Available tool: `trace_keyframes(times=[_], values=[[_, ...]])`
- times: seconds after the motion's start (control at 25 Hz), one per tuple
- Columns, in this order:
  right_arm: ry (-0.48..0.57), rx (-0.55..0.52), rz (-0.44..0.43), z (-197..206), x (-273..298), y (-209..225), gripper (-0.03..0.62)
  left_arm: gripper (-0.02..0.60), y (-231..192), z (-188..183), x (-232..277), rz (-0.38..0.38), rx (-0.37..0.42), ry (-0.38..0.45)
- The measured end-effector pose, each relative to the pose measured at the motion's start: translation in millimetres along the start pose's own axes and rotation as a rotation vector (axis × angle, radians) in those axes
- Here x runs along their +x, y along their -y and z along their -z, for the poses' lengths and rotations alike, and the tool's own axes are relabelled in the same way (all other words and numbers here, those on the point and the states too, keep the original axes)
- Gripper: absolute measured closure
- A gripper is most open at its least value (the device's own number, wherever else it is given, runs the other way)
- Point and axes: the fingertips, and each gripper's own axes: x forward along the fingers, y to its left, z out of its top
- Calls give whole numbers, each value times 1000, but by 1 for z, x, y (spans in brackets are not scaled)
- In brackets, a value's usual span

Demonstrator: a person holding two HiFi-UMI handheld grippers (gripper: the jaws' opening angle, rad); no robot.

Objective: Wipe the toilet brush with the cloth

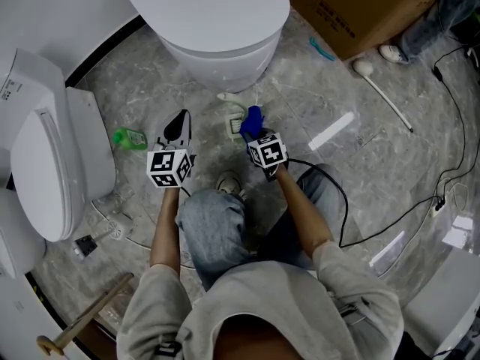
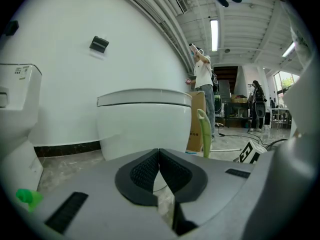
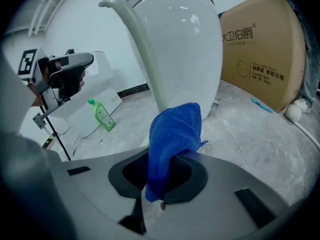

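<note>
The toilet brush stands upright in its holder [image 1: 235, 124] on the floor just before the white toilet [image 1: 217, 21]; its pale green curved handle [image 1: 229, 97] [image 3: 142, 44] [image 2: 203, 131] rises above it. A blue cloth [image 3: 172, 144] [image 1: 252, 121] is pinched in my right gripper [image 3: 165, 170] [image 1: 253, 130] and hangs right next to the handle; I cannot tell if they touch. My left gripper [image 1: 180, 120] [image 2: 159, 154] [image 3: 75, 76] hovers left of the brush, its tips together with nothing between them.
A second toilet [image 1: 45, 171] lies at the left, with a green bottle [image 1: 129, 138] [image 3: 102, 115] beside it. A cardboard box [image 1: 352, 10] [image 3: 260, 49] stands back right. A white long-handled tool [image 1: 382, 92] and black cables [image 1: 390, 216] lie on the floor at right.
</note>
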Motion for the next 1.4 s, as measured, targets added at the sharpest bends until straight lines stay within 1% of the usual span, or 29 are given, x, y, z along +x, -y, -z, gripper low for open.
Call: trace_keyframes(times=[0.2,0.4,0.68,0.8,0.88,1.04,1.24,1.4], values=[[-2,10,27,5,-2,10,526,561,0,2,1,3,-2,-2],[54,31,66,-2,-9,32,526,561,0,10,11,10,-14,-13],[131,78,127,-31,-16,65,526,561,-2,25,31,19,-50,-62],[181,137,150,-50,-25,76,526,561,-5,26,39,19,-73,-87],[208,132,157,-65,-32,79,526,561,-6,24,45,24,-84,-106],[215,64,171,-88,-51,91,526,561,-6,10,52,34,-108,-137],[221,91,207,-112,-99,102,526,561,-3,-19,46,27,-150,-169],[179,95,201,-129,-143,85,526,561,0,-52,27,11,-187,-199]])
